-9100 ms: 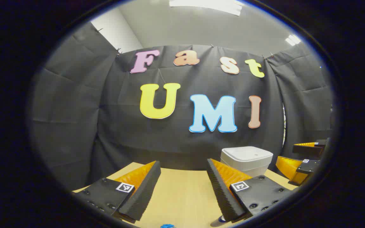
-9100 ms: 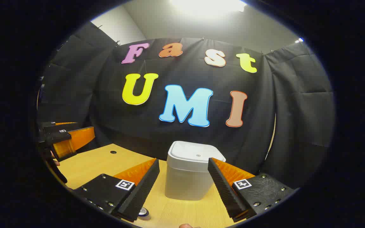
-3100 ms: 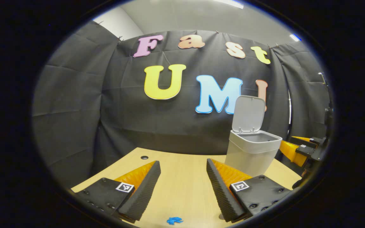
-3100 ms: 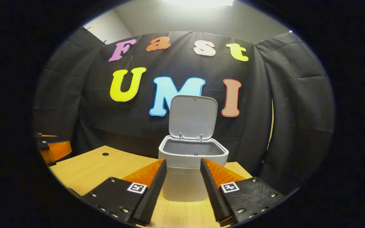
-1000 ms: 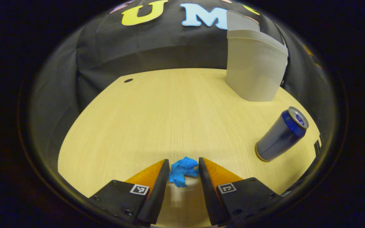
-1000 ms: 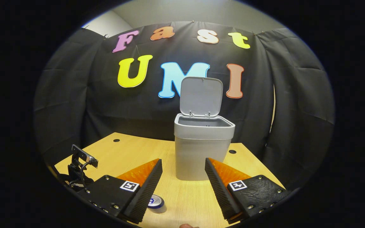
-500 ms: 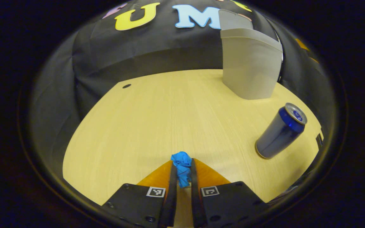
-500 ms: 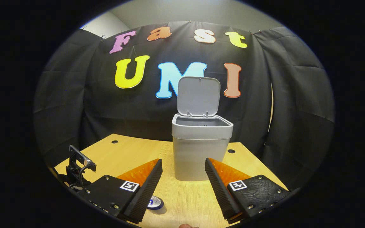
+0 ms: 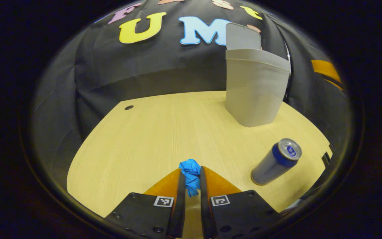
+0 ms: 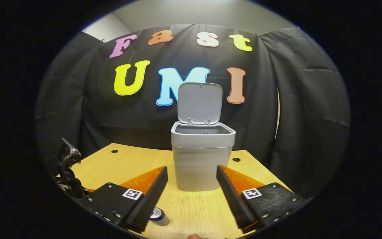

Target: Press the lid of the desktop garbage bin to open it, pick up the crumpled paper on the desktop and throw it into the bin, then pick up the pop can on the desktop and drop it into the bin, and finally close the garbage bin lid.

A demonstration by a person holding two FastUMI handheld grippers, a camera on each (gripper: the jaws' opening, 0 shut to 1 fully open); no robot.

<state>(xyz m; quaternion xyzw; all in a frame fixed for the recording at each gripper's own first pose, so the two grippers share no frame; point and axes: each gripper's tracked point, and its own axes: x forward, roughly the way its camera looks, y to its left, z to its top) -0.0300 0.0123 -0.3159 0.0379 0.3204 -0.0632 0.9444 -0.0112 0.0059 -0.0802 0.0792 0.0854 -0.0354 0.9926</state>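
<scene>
I have lifted my left tongs (image 9: 191, 174) a bit, squeezing the blue paper (image 9: 190, 172) above the desk (image 9: 138, 146). My right tongs (image 10: 191, 186) gape wide, facing the open bin (image 10: 202, 159). The can (image 9: 276, 161) stands nearby.

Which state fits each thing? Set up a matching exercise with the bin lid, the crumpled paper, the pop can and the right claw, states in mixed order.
Things:
1. bin lid
2. crumpled paper
3. pop can
4. right claw

States:
A. standing on the desktop
B. raised upright
C. open, holding nothing
D. pinched in the left claw

Pairs: 1-B, 2-D, 3-A, 4-C
</scene>
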